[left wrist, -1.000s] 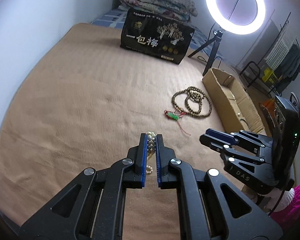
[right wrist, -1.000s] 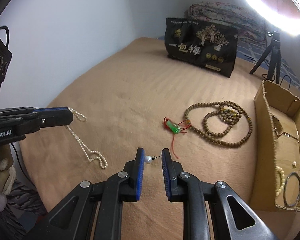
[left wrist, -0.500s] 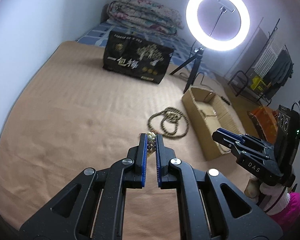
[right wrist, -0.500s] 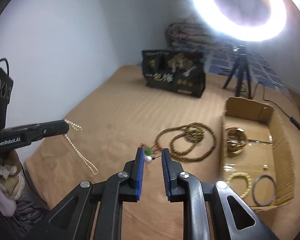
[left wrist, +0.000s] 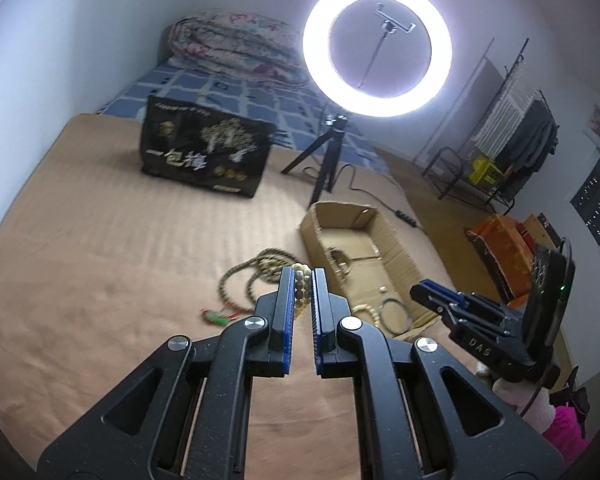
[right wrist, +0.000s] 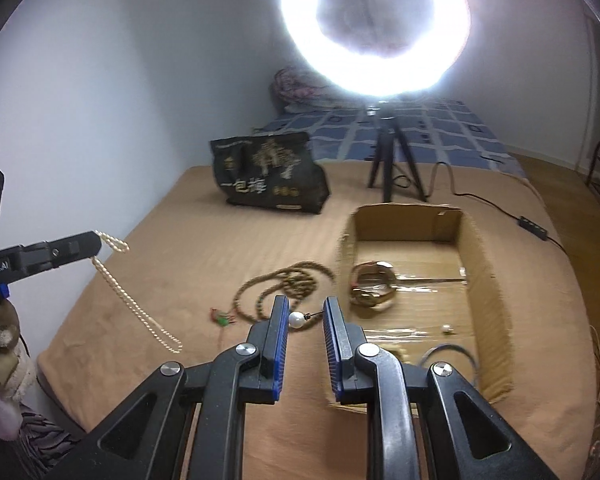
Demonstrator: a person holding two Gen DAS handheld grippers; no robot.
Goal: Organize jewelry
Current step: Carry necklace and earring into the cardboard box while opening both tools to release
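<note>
My left gripper (left wrist: 302, 276) is shut on a pearl necklace (left wrist: 301, 292), held in the air; in the right wrist view the strand (right wrist: 134, 304) hangs from the left gripper's fingers (right wrist: 70, 249). My right gripper (right wrist: 306, 312) is shut on a pearl earring (right wrist: 297, 319), held above the bed close to the cardboard box (right wrist: 484, 272). The box holds a watch (right wrist: 374, 286), a bangle (right wrist: 450, 354) and a beaded bracelet (left wrist: 370, 310). A long brown bead necklace (right wrist: 284, 286) and a red-and-green charm (right wrist: 221, 318) lie on the brown bedcover.
A black printed bag (right wrist: 270, 178) stands at the back of the bedcover (left wrist: 100, 260). A ring light on a tripod (right wrist: 390, 168) stands behind the box, its cable (right wrist: 500, 210) trailing right. A folded quilt (left wrist: 232, 46) lies at the head. The bed edge is at the right.
Both grippers have risen and moved right towards the cardboard box, each carrying its piece. The pearl necklace has left the bedcover and hangs free.
</note>
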